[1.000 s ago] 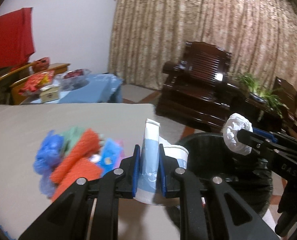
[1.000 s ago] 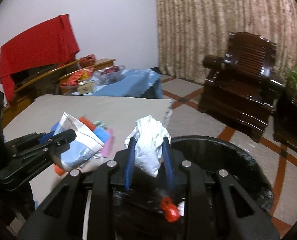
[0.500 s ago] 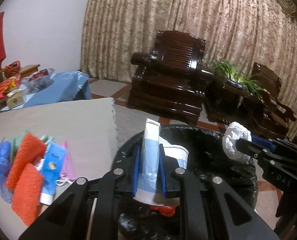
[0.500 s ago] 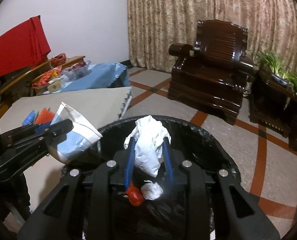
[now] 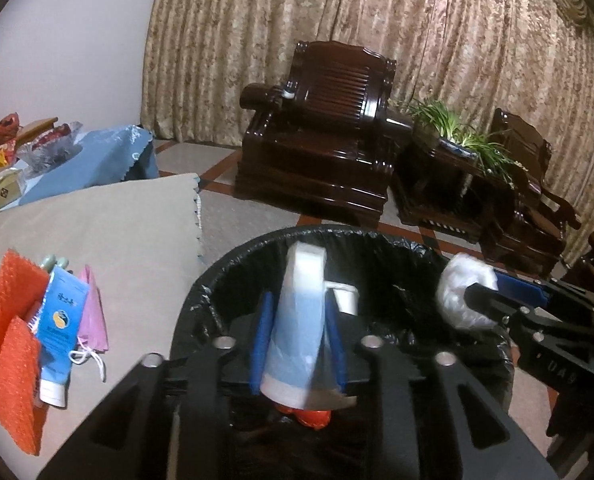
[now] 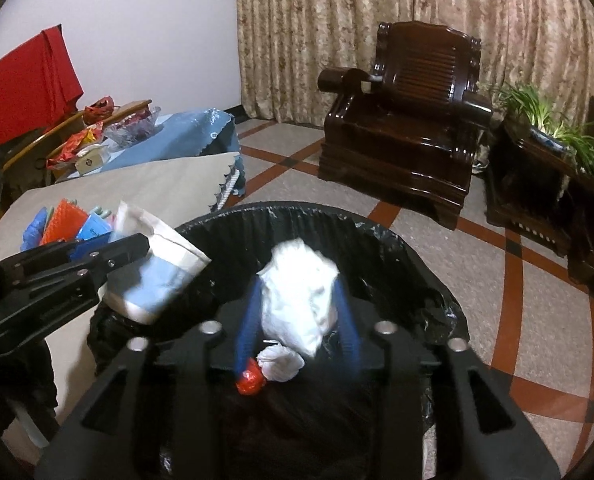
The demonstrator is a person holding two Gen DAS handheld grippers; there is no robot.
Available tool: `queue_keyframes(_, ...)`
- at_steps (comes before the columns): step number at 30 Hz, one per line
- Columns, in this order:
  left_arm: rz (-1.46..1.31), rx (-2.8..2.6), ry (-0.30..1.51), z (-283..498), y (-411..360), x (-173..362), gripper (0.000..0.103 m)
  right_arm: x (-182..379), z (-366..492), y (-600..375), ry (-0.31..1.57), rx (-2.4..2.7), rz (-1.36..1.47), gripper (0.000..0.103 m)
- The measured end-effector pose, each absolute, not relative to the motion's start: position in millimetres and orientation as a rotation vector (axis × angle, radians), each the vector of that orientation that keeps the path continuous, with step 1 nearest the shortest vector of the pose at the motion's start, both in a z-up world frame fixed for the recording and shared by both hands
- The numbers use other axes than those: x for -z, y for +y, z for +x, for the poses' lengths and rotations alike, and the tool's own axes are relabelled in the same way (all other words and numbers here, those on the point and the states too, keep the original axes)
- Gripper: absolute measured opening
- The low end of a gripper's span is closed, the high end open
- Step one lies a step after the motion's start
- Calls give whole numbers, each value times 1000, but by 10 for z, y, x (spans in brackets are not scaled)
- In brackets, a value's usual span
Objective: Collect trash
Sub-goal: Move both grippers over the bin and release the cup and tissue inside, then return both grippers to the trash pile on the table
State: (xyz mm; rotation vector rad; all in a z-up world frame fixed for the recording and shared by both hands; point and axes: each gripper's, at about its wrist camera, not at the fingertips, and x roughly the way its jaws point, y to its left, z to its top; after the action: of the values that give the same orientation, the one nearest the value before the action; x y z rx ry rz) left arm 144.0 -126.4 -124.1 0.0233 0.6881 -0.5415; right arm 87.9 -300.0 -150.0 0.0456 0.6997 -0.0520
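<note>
Two grippers over the black-lined trash bin [image 6: 397, 240], jaws of both opening.

The left gripper [image 5: 297, 340] has a flattened white-and-blue paper cup [image 5: 297, 328] between its spreading blue pads; the right gripper [image 6: 297, 320] likewise a crumpled white tissue wad [image 6: 297, 292], both blurred above the bin's mouth. In the bin lie a red scrap [image 6: 250, 380] and a white wad [image 6: 279, 364]. Beyond, more litter [image 5: 25, 340] on the beige table [image 5: 109, 232], then a dark wooden armchair [image 6: 401, 152].
</note>
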Motion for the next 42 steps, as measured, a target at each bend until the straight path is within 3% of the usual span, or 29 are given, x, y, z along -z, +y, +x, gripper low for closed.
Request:
queue_keyframes(1,23,538,690,1438,-1257,1244,47,1503,874,-3009,698,55,46,49)
queue_keyframes(6,9,521,688,1410,-1155,1228,58,1471,853,-3030,681,75,48,77)
queue_keyframes(7,9,513,684,1400,-1128,1217,63,1459,847,-3022,674,80,46,89)
queue_keyframes(8,10,498,679,1385,-1087,1200,68,1445,837,-3013,666,85,44,94)
queue_keyframes(11,11,456,668,1357,-953,1172,83,1409,836,-2971,660,65,46,98)
queue_keyframes(16,-19,356,645,1309,-540,1120,95,1343,868,-2815,641,33,48,98)
queue_keyframes(30,-32,46,620,1110,688,1159,95,1283,1191,-1821,622,-195,15,98)
queue_keyframes(42,-73,-52,647,1183,1288,1307,85,1385,1525,-1135,647,-304,-32,98)
